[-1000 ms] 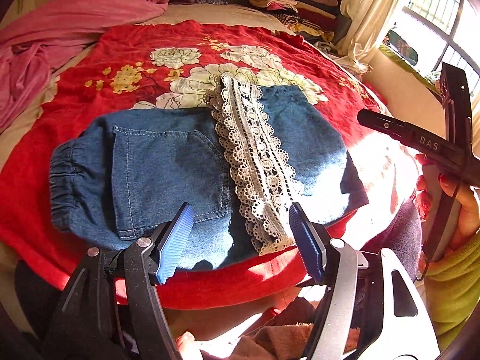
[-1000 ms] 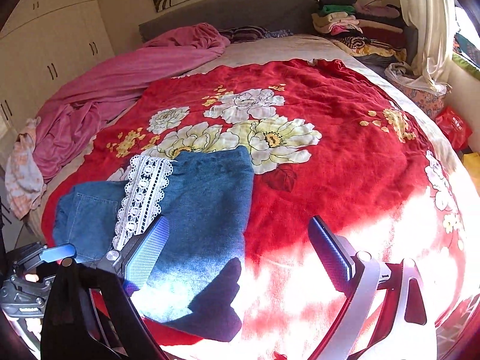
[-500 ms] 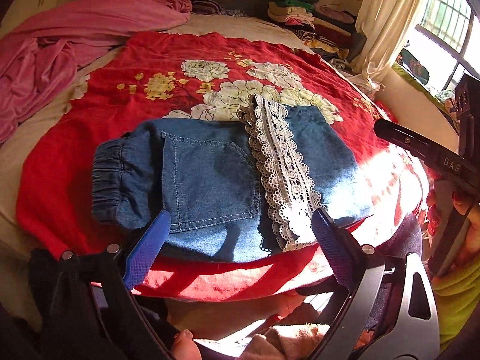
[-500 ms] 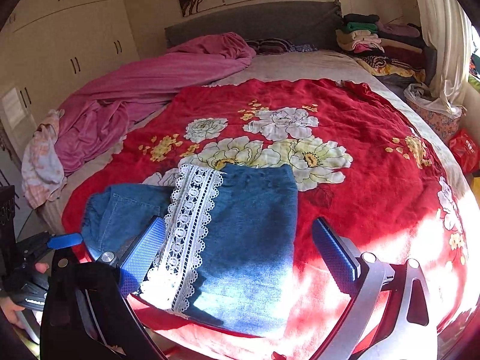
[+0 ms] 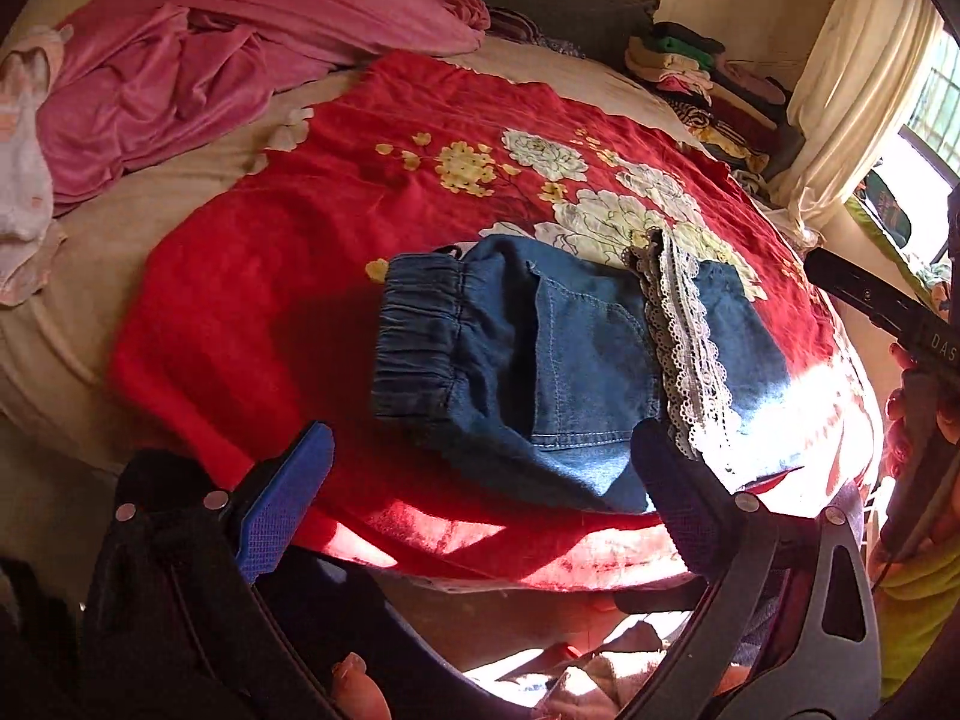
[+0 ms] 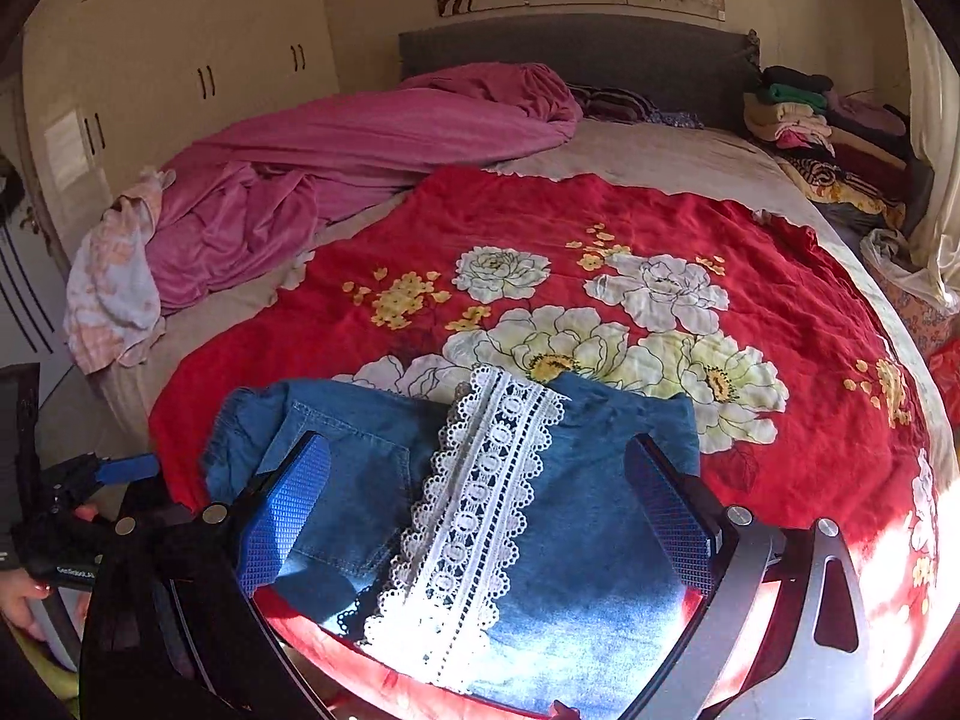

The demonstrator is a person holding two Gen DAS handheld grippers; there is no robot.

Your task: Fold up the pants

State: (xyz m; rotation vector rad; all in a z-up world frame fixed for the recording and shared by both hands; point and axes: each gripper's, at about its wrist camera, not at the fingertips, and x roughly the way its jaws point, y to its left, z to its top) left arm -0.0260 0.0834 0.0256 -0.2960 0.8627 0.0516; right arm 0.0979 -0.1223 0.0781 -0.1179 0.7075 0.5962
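Observation:
The folded blue denim pants lie flat on the red floral blanket near the bed's front edge, with the elastic waistband to the left and a white lace trim across the right part. My left gripper hovers before the front edge; its jaws are opening and hold nothing. My right gripper stands open over the pants and lace trim, apart from the cloth. Each gripper shows at the edge of the other's view: right gripper, left gripper.
A rumpled pink blanket fills the bed's back left. Stacked folded clothes sit at the back right by a cream curtain. A grey headboard and a wardrobe stand behind. A hand holds the right gripper.
The left gripper's jaws spread wider. Both grippers drew back and to the left, so the pants now sit further right in each view. The pants have not moved.

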